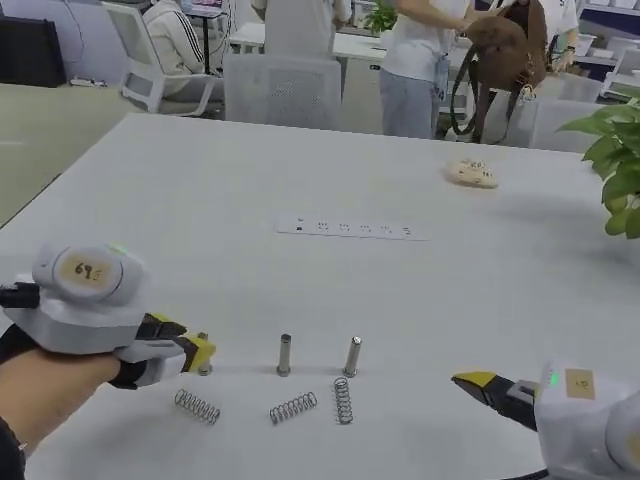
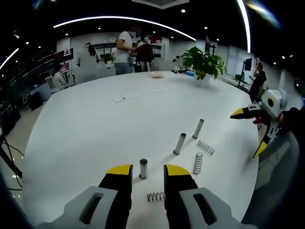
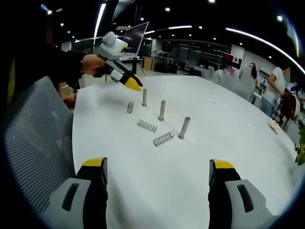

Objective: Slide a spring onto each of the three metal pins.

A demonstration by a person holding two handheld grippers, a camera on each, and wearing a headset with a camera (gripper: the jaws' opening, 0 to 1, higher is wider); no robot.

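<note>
Metal coils, three of them, lying flat on the white desk (image 1: 330, 160) and none on a pin yet, so we're right at the start. Along the front we have the left spring (image 1: 197, 406), the middle spring (image 1: 293, 407) and the right spring (image 1: 343, 400). Each lies just in front of its own upright post: the left pin (image 1: 204, 368), the middle pin (image 1: 284, 355), the right pin (image 1: 352, 356). The left gripper (image 1: 195, 353) is in close at the left pin. In its own view the yellow fingers (image 2: 119, 170) stand a little apart with nothing held, the pin rising in the gap and the left spring lying across just below it. Whether a tip touches the pin we cannot tell. Over on the other side the right gripper (image 1: 478, 385) hangs well clear of the row, its fingers (image 3: 94, 163) spread wide and empty. How will these springs handle? We reckon very light, thin-wired, soft along their length, and quick to roll or flick away on that smooth top. We'd pinch one across the coils near one end, gently, so the bore stays round and the free end pokes out to meet the pin's tip. Squeeze hard at mid-length and it may bow or shoot out. The pins look slim and rigid. Whether they're fixed to the desk we cannot tell, so a sideways nudge might topple one, and steadying it with the other gripper seems wise.
</note>
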